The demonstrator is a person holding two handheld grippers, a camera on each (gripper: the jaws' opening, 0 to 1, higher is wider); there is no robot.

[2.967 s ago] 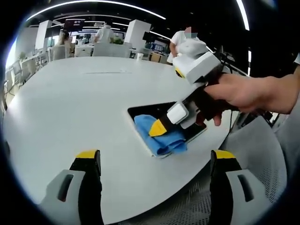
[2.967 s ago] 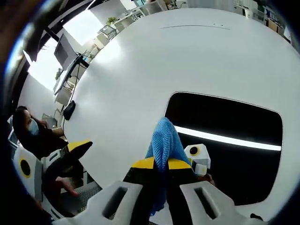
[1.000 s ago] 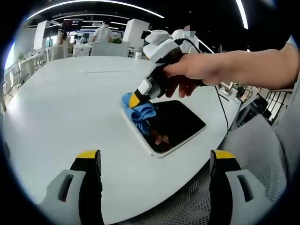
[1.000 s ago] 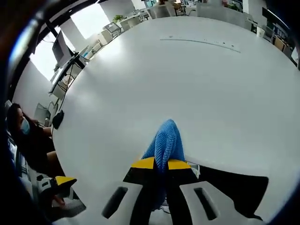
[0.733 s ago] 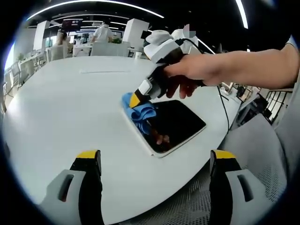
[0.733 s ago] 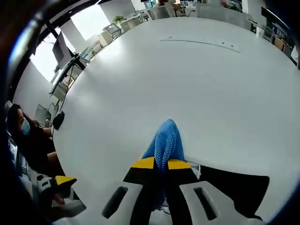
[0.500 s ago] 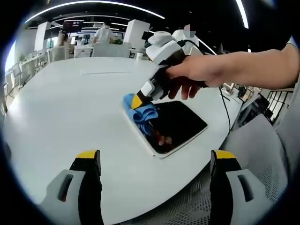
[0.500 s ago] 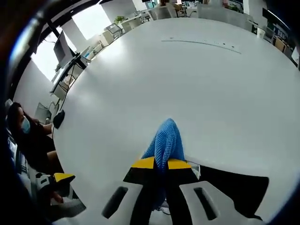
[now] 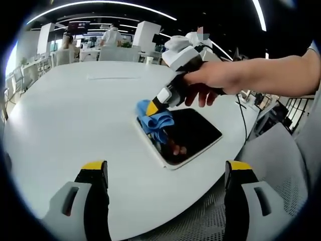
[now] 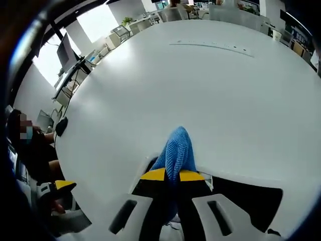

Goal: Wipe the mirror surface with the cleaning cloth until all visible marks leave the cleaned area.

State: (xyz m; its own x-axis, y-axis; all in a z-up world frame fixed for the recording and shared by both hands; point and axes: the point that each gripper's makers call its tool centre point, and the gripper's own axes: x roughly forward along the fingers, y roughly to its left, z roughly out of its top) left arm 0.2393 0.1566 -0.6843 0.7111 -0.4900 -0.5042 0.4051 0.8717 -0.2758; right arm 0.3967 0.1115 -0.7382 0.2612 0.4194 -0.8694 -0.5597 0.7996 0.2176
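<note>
An open office with desks and ceiling light strips lies behind a round white worktop (image 9: 65, 110). Near its edge lies a dark rectangular mirror (image 9: 188, 133). The right hand-held gripper (image 9: 161, 99), gripped by a hand (image 9: 210, 80), pinches a blue cleaning cloth (image 9: 155, 118) against the mirror's far corner. The left hand-held gripper (image 9: 163, 173) hangs wide apart, holding nothing, well short of the mirror.

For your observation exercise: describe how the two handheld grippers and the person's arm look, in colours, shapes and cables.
The left gripper has grey jaws with black inner faces and yellow tips. The right gripper is white and black with yellow tips, and a thin black cable trails from it. The arm is bare, with no sleeve in sight.
</note>
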